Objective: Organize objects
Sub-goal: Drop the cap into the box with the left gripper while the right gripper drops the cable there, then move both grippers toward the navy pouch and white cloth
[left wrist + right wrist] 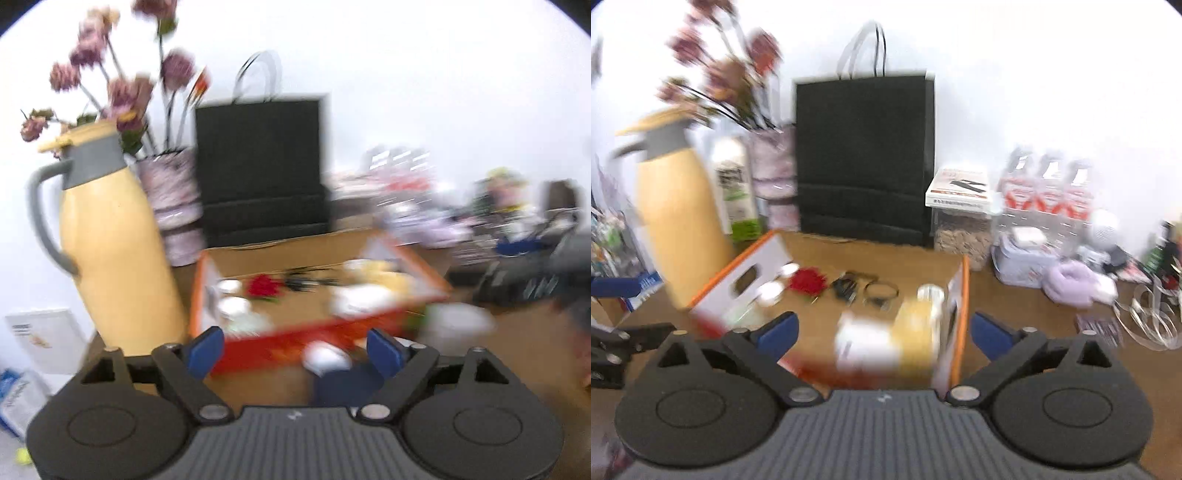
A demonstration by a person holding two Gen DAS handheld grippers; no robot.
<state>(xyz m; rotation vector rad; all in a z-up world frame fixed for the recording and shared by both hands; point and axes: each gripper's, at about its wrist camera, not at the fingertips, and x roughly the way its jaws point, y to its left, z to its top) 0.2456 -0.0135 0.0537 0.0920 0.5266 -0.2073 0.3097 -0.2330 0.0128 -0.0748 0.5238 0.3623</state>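
Note:
An open cardboard box with orange and white walls (402, 258) (960, 295) sits on the wooden table. Inside lie a red flower (263, 286) (807, 280), white round lids (232, 306) (770, 291), black clips (846, 286), a ring (881, 291) and a yellow and white jar (916, 325). My left gripper (295, 349) is open in front of the box's near wall, over a blurred white and dark blue object (327, 360). My right gripper (882, 330) is open, above the box's near edge with the jar between its fingers. Both views are blurred.
A yellow thermos jug (114, 243) (677, 221) stands left of the box, with a vase of pink flowers (173, 199) and a black paper bag (262, 166) (864, 155) behind. Bottles (1045, 192), a purple cloth (1071, 280) and ribbon (1145, 321) lie right.

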